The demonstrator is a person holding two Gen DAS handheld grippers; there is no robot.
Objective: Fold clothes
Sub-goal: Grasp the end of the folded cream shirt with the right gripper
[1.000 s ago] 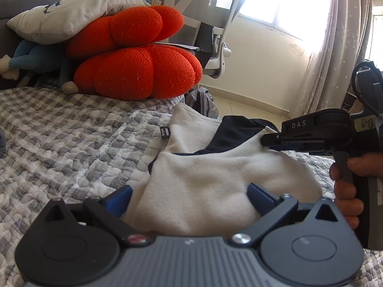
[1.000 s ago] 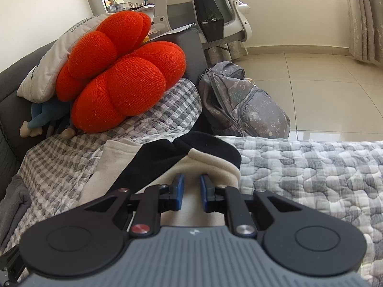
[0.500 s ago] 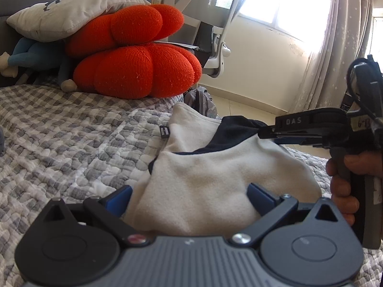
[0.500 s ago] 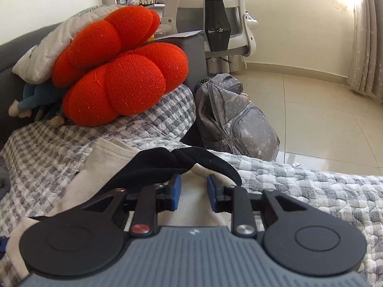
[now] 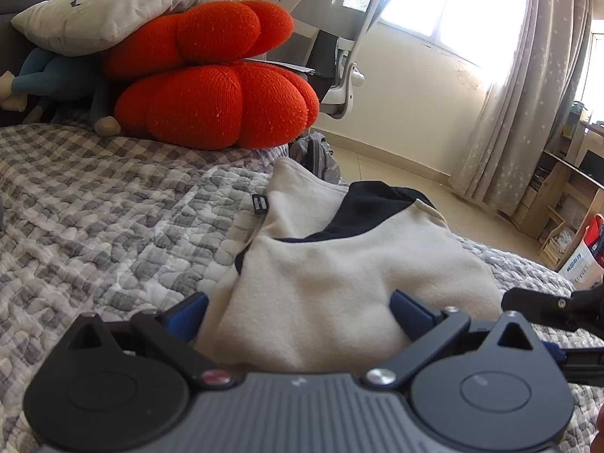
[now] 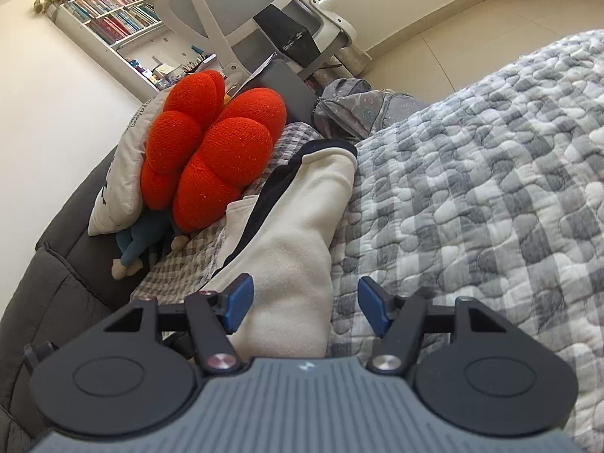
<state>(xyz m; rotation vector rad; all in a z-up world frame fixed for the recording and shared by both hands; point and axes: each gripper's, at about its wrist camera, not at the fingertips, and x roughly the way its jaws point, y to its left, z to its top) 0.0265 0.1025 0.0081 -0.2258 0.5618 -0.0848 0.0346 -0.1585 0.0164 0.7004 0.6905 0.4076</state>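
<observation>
A cream fleece garment (image 5: 339,275) with a navy lining lies folded on the grey checked quilt (image 5: 94,211). My left gripper (image 5: 298,311) is open, its blue pads on either side of the garment's near edge. My right gripper (image 6: 304,307) is open and empty, low over the garment's near right edge (image 6: 294,264). Part of the right gripper shows at the right edge of the left wrist view (image 5: 555,305).
Red knitted cushions (image 5: 211,90), a grey pillow (image 5: 113,11) and a blue plush toy (image 5: 49,79) sit at the head of the bed. A grey backpack (image 6: 355,109) and an office chair (image 6: 264,26) stand beyond the bed edge. Quilt extends to the right (image 6: 490,188).
My right gripper let go of the garment's far cuff, opened wide and pulled back down to the near right edge. The left gripper stayed open in place.
</observation>
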